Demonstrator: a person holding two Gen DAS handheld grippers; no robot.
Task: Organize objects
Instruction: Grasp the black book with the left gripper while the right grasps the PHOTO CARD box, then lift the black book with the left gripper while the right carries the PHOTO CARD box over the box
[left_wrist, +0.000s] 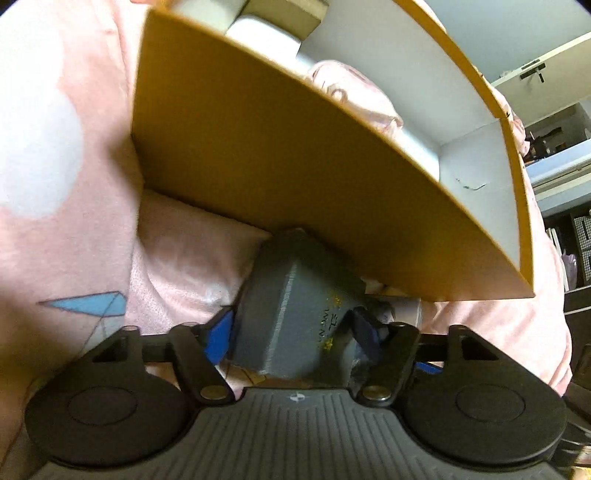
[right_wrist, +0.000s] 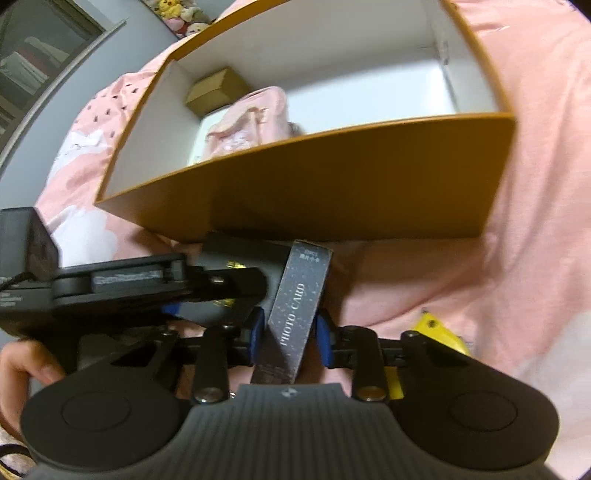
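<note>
So both tongs are gripping now, left tongs (left_wrist: 291, 336) on a grey box (left_wrist: 291, 314), right tongs (right_wrist: 290, 338) pinching the photo card box (right_wrist: 295, 310), next lifting into the orange box (right_wrist: 332, 184) just beyond.

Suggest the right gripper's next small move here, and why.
Probably lift the PHOTO CARD box over the near wall of the orange box. The right gripper appears to clamp it just outside that wall, and white floor inside, right of the pink pouch, looks free.
</note>
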